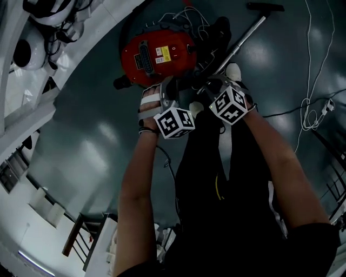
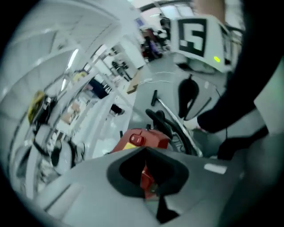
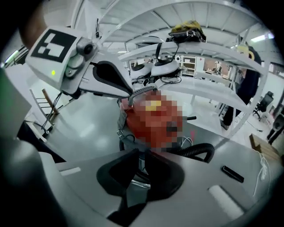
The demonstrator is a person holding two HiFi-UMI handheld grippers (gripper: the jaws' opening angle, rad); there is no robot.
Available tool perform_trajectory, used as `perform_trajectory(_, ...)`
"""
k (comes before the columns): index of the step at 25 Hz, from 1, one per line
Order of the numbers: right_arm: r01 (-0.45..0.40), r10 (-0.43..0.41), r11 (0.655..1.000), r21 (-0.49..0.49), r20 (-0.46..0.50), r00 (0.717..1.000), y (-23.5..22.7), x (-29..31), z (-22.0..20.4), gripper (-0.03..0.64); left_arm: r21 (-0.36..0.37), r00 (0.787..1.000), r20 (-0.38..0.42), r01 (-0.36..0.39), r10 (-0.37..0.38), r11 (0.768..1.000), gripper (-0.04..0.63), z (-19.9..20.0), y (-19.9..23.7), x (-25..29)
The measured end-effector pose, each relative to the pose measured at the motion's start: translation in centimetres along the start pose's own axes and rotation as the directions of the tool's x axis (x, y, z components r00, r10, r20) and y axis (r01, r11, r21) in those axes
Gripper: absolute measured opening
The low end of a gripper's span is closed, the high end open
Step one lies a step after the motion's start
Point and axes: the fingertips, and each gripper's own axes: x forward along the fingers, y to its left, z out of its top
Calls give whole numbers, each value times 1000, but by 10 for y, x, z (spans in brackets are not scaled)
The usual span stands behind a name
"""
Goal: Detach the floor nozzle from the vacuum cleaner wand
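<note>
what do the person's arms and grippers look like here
Both the left gripper and right gripper have pale grey bodies with dark jaw pads. Each carries a white cube with black square markers and a small green light. Forearms are bare below black sleeves; pale straps wrap the left wrist.

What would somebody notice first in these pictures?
The bright red vacuum cleaner on the dark floor, at the top of the head view, jumps out first. Just below it, the left gripper and the right gripper sit close together, with black-and-white marker cubes. A shiny wand slants up to the black floor nozzle.
</note>
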Motion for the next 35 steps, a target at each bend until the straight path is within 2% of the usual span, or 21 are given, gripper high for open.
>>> perform_trajectory(1, 21, -21, 999, 24, 16, 1000, 1, -7, 6, 35, -150, 1000, -7, 29, -30, 988, 11, -1, 1, -8)
perform_trajectory(2, 43, -44, 998, 49, 33, 998, 2, -16, 13, 13, -281, 998, 3, 62, -64, 958, 11, 0, 2, -17)
perform_trajectory(3, 62, -66, 995, 75, 52, 996, 4, -25, 21, -2, -386, 995, 28, 95, -92, 917, 11, 2, 2, -29)
perform_trajectory(5, 91, -101, 989, 117, 90, 991, 11, -47, 39, -2, -520, 988, 103, 151, -113, 841, 9, 11, 5, -56)
perform_trajectory(7, 116, -133, 983, 142, 117, 984, 17, -70, 56, -2, -583, 980, 170, 187, -107, 790, 9, 22, 8, -85)
perform_trajectory(10, 150, -176, 973, 177, 142, 974, 23, -105, 75, -2, -624, 971, 223, 212, -88, 753, 9, 33, 17, -123)
perform_trajectory(12, 165, -198, 965, 205, 149, 969, 23, -129, 85, -2, -653, 968, 240, 218, -75, 725, 9, 39, 28, -147)
perform_trajectory(15, 183, -219, 959, 215, 155, 963, 19, -165, 99, -3, -713, 962, 270, 232, -46, 662, 9, 48, 47, -178)
perform_trajectory(20, 219, -267, 949, 225, 211, 940, -6, -222, 134, -2, -780, 963, 267, 233, -27, 580, 9, 68, 73, -202)
perform_trajectory(22, 230, -284, 946, 228, 240, 928, -18, -243, 147, -3, -790, 958, 287, 243, -11, 564, 9, 85, 81, -209)
perform_trajectory(26, 235, -301, 942, 241, 291, 908, -29, -277, 169, -3, -785, 948, 315, 231, 50, 574, 9, 113, 100, -228)
perform_trajectory(27, 235, -305, 941, 245, 305, 902, -31, -284, 175, -3, -792, 945, 320, 227, 67, 567, 9, 118, 106, -232)
perform_trajectory(31, 234, -317, 940, 249, 379, 870, -33, -316, 197, -3, -829, 932, 336, 223, 137, 514, 9, 137, 121, -250)
perform_trajectory(35, 200, -303, 943, 266, 436, 847, -24, -339, 213, -3, -832, 923, 341, 208, 179, 514, 9, 153, 126, -263)
